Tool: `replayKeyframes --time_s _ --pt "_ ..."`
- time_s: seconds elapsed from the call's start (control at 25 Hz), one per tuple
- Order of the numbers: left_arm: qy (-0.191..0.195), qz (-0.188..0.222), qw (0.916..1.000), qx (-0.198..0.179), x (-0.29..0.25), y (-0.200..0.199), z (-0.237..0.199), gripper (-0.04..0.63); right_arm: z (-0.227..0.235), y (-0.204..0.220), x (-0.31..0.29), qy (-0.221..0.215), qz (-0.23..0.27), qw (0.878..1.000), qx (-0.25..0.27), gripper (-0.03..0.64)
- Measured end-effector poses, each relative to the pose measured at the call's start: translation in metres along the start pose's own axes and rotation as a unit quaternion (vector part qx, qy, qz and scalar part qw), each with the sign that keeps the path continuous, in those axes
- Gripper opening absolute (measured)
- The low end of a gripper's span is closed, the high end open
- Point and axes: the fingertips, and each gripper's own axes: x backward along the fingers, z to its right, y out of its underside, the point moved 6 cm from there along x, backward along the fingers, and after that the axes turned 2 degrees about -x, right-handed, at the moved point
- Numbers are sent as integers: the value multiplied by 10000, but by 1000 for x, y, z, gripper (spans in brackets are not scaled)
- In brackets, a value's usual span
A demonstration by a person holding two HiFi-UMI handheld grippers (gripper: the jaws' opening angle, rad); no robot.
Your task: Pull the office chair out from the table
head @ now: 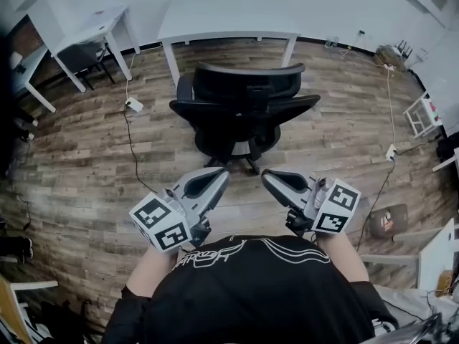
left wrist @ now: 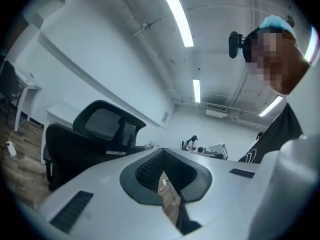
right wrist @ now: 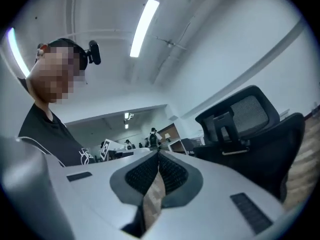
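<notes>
The black office chair [head: 240, 110] stands on the wooden floor in front of the white table [head: 222, 16], its back toward me and a gap between it and the table. My left gripper [head: 221, 176] and right gripper [head: 267, 178] hover close to my chest, short of the chair's base, tips angled toward each other. Both are shut with nothing between the pads. In the left gripper view the shut gripper [left wrist: 162, 156] has the chair [left wrist: 90, 134] at its left. In the right gripper view the shut gripper [right wrist: 159, 158] has the chair [right wrist: 250, 124] at its right.
More white desks [head: 86, 27] stand at the back left with a dark chair [head: 82, 56] under one. A power strip [head: 134, 104] and its cable lie on the floor left of the chair. A white rack [head: 423, 113] and another power strip [head: 391, 151] are at the right.
</notes>
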Motion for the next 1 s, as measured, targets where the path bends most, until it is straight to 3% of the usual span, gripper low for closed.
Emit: replayKeyframes --time_s 0.12,0.36,0.56,1.0 --pt "98 -63 9998 171 -6 12 29 5 -18 2 24 -53 -42 9999 -128 37" --pt "199 -364 9991 -56 -23 28 88 6 -49 5 65 217 -53 9995 212 35" --pt "147 -242 9994 175 -22 39 116 6 -62 20 94 505 -163 9972 530 35" --pt "35 -244 9991 -346 -8 43 170 6 -97 24 118 350 -29 9983 464 35"
